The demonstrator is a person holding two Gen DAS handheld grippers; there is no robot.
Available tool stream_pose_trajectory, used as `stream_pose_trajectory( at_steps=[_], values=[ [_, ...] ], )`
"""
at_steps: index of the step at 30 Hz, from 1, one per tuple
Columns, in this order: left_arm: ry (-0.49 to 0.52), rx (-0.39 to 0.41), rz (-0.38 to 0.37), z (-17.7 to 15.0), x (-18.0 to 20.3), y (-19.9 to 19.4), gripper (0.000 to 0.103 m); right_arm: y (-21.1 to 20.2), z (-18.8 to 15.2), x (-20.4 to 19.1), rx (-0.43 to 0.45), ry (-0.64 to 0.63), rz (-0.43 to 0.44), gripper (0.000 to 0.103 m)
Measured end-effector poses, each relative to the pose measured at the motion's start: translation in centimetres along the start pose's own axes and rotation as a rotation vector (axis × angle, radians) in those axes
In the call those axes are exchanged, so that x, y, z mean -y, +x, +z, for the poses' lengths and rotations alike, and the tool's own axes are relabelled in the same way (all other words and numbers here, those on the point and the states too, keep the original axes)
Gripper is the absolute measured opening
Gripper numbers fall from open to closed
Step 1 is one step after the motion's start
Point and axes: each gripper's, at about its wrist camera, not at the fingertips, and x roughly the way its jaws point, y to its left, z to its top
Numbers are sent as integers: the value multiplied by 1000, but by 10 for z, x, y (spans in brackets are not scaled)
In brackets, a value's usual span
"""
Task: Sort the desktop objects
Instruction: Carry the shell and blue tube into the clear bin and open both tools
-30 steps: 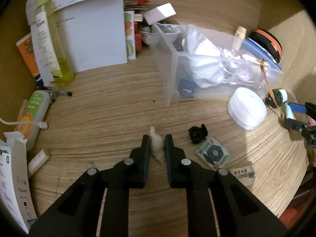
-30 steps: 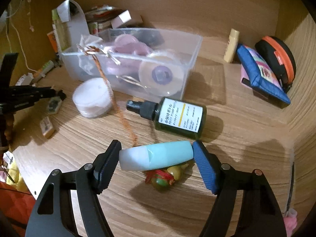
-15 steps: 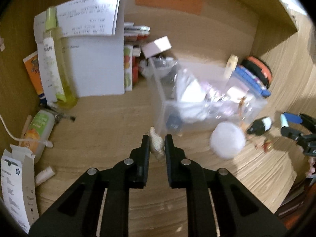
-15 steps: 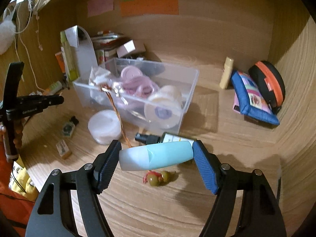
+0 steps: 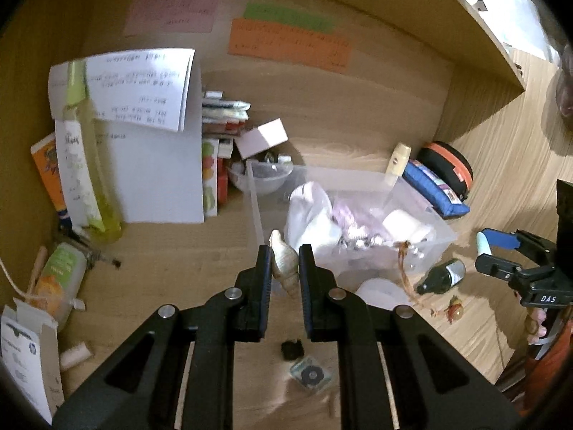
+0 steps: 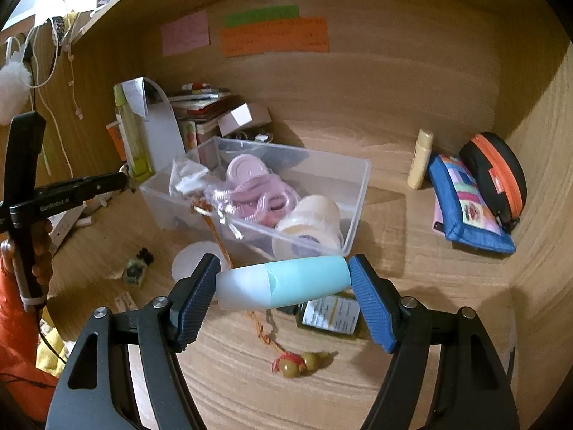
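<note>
Carrying both picks up off the desk, I have the left gripper (image 5: 281, 268) pinched nearly closed on a small pale spiral seashell (image 5: 284, 264), its pointed tip hanging down between the pads, and the right gripper (image 6: 283, 285) spread wide around a light-blue tube (image 6: 283, 283) held lengthwise, end to end, between the blue pads. From the left wrist view the clear plastic bin (image 5: 444, 231) sits just beyond the shell at about one o'clock, already crowded with a white cloth, pink cord and a roll of tape; from the right wrist view its near wall lies directly behind the tube at twelve o'clock. I judge this to be the transport step, with both items lifted and neither yet placed. Next I would want to bring each claw over the open bin, clear of the rim and of the orange braided cord (image 6: 218, 236) trailing over its edge, then let go one at a time. A dark spray bottle (image 6: 331, 317) and a gourd charm (image 6: 302, 360) remain on the desk at six o'clock.
</note>
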Motion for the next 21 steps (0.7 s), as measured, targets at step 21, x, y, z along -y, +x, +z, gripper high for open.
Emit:
stream_pose_trajectory(
  at_steps=[21],
  values=[
    [5,-44,-27,15,2,47,14,47,37,-4,-4,24,81,71]
  ],
)
